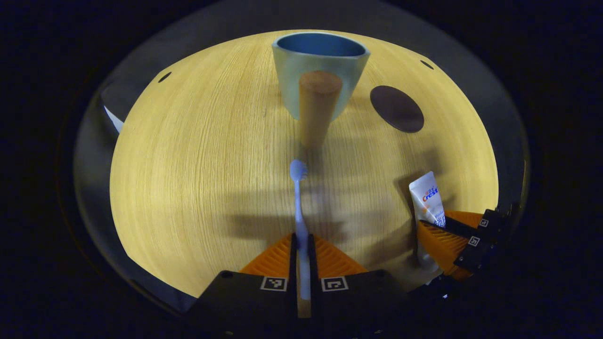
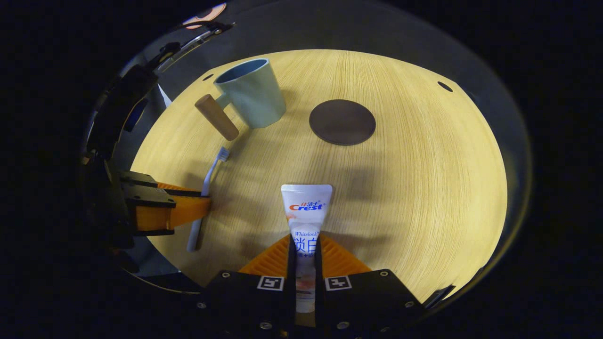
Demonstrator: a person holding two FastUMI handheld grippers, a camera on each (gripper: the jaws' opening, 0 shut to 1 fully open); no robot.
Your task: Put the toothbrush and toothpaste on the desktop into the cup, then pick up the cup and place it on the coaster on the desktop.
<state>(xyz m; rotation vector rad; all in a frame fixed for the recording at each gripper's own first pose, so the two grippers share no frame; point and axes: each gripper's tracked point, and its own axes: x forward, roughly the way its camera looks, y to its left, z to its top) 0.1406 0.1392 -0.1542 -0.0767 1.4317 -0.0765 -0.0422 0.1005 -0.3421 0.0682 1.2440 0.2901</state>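
now we have both tools loaded: our left gripper (image 1: 301,245) is clamped on the toothbrush (image 1: 298,202) by its handle, bristles pointing ahead at the cup (image 1: 320,70), lined up for the drop. our right gripper (image 2: 305,247) pinches the toothpaste (image 2: 306,207) low on the tube, flat end forward. the cup sits on the desktop (image 2: 414,179), wooden handle toward us, the dark coaster (image 2: 342,122) just beside it, waiting.

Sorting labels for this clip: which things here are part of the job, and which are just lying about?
Part of the job:
toothbrush, in the left claw
toothpaste, in the right claw
cup
coaster

Lying about:
nothing else on the desktop
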